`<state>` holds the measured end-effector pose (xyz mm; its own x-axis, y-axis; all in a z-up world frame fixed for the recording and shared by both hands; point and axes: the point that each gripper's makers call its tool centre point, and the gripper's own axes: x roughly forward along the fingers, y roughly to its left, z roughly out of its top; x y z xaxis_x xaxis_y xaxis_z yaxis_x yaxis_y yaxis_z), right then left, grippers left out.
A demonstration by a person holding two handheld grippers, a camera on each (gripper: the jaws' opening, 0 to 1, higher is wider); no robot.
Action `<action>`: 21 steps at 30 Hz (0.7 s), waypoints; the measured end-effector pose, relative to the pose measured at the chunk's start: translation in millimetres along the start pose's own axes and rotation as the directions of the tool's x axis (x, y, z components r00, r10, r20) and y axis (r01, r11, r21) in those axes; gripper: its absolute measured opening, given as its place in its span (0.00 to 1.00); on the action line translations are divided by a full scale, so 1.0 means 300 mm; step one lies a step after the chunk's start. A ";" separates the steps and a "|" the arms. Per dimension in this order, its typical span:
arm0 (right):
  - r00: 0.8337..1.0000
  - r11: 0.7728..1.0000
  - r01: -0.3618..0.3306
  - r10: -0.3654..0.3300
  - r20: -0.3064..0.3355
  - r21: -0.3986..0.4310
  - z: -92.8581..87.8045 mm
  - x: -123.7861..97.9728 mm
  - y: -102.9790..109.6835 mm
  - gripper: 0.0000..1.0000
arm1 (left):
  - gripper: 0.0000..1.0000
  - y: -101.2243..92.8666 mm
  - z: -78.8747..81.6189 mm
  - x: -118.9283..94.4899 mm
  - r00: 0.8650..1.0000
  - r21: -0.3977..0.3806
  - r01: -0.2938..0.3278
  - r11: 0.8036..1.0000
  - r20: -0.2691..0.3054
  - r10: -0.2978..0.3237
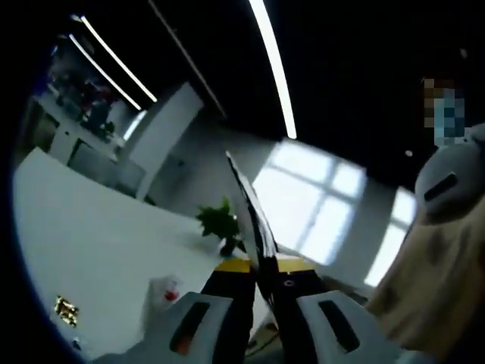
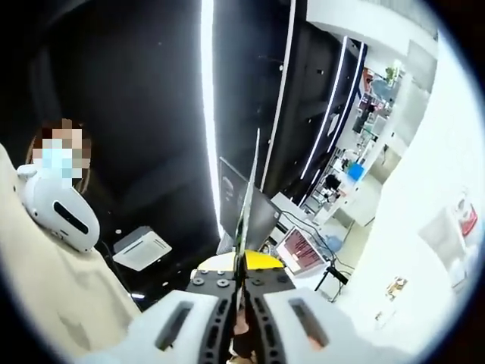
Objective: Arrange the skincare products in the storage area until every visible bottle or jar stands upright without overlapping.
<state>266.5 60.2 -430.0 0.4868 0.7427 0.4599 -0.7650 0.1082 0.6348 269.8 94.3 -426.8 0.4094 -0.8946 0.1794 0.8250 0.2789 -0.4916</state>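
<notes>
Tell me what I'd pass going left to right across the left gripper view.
White wall → potted plant → left gripper, jaws closed → bright window → person's beige sleeve.

Open air ahead of both views — a person's beige sleeve (image 1: 436, 280) crowds the side.

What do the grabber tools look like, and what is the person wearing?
Each gripper has two thin black jaws pressed together into a blade-like point, a yellow band at the base, and white shells with dark slots: left gripper, right gripper. The right one's black plates show small round bolts. The person wears a tan top and a light blue mask.
</notes>
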 end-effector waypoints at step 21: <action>0.994 0.955 0.050 -0.076 -0.077 -0.291 -0.059 0.022 -0.008 0.16 | 0.00 0.050 -0.006 -0.042 0.987 -0.343 0.019 0.939 0.158 0.037</action>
<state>264.0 76.7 -439.5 0.5094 0.7812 0.3609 -0.8290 0.3331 0.4492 276.4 109.3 -437.9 0.4961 -0.8174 0.2930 0.6491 0.1250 -0.7504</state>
